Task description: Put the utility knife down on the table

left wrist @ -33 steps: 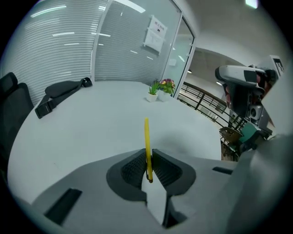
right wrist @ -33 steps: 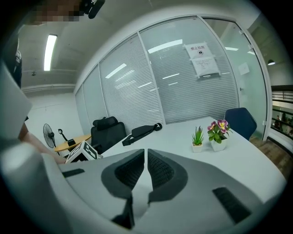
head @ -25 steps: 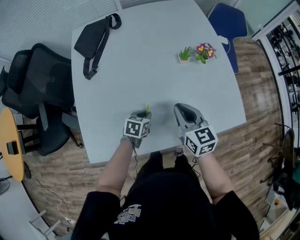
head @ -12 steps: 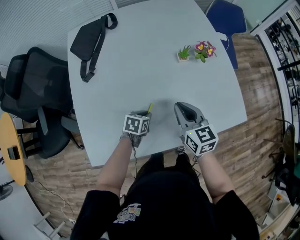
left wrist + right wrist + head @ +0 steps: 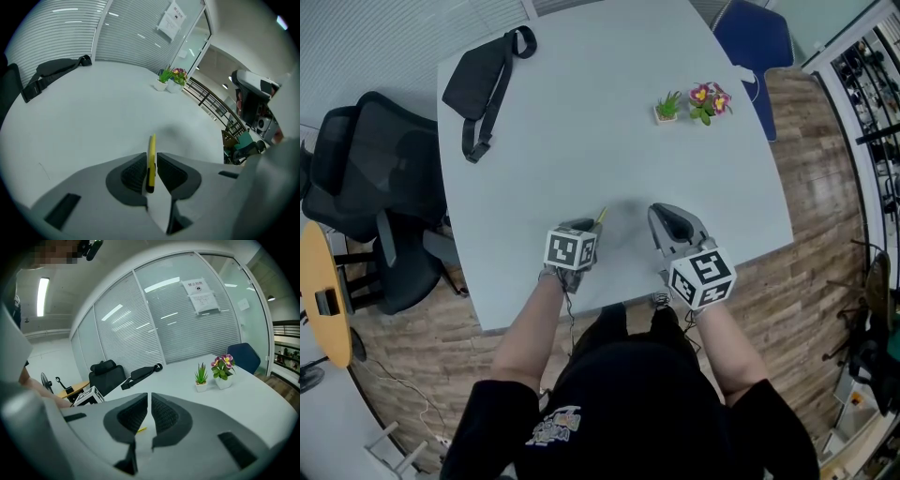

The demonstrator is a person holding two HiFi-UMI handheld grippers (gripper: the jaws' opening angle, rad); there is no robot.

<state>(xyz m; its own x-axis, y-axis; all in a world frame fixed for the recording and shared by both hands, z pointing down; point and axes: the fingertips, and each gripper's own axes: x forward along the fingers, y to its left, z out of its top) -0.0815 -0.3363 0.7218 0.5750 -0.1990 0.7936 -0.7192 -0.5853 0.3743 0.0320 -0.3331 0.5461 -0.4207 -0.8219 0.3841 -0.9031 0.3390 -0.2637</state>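
A slim yellow utility knife (image 5: 151, 161) is clamped between the dark pads of my left gripper (image 5: 150, 169), its front end sticking out over the pale grey table (image 5: 93, 117). In the head view the left gripper (image 5: 578, 236) hovers near the table's front edge, and the knife's yellow tip (image 5: 600, 217) shows just past it. My right gripper (image 5: 667, 225) is beside it to the right, shut with nothing between its pads (image 5: 133, 416). The yellow knife tip (image 5: 140, 430) is also visible low in the right gripper view.
A black sling bag (image 5: 483, 80) lies at the table's far left corner. Two small potted plants (image 5: 694, 103) stand at the far right. A black office chair (image 5: 366, 178) stands left of the table, a blue chair (image 5: 755, 42) behind it at right.
The left gripper has barely shifted with the knife; the knife tip now leans slightly more to the right. The right gripper is still.
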